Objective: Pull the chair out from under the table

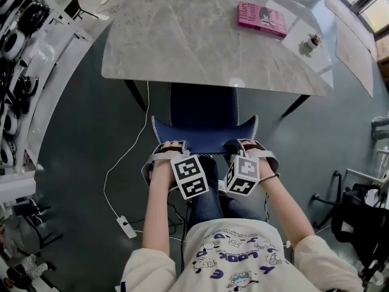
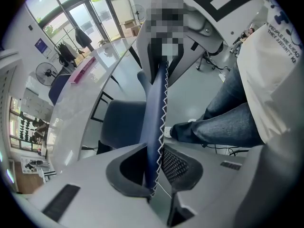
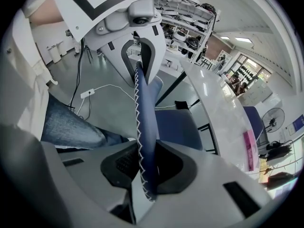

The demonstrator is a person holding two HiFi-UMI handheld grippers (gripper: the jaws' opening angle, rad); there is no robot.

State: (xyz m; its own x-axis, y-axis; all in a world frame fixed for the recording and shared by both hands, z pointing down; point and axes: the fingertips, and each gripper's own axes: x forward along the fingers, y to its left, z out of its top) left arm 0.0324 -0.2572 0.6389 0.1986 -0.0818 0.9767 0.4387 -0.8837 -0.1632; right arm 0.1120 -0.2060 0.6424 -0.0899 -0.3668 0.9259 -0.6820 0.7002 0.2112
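Note:
The chair has a dark blue backrest (image 1: 203, 134) with white zigzag stitching, and its seat (image 1: 203, 105) lies partly under the marble table (image 1: 182, 35). My left gripper (image 1: 172, 146) is shut on the left end of the backrest's top edge, and my right gripper (image 1: 236, 145) is shut on the right end. In the left gripper view the backrest edge (image 2: 156, 122) runs between the pads of the left gripper (image 2: 154, 167). In the right gripper view the same edge (image 3: 146, 127) is pinched by the right gripper (image 3: 147, 167). Both point steeply down.
A pink book (image 1: 262, 18) and a small object (image 1: 313, 41) on a white sheet lie at the table's far right. A white power strip (image 1: 126, 225) with its cable lies on the floor at left. Shelves (image 1: 15, 41) line the left side. The person's jeans-clad leg (image 2: 223, 122) stands behind the chair.

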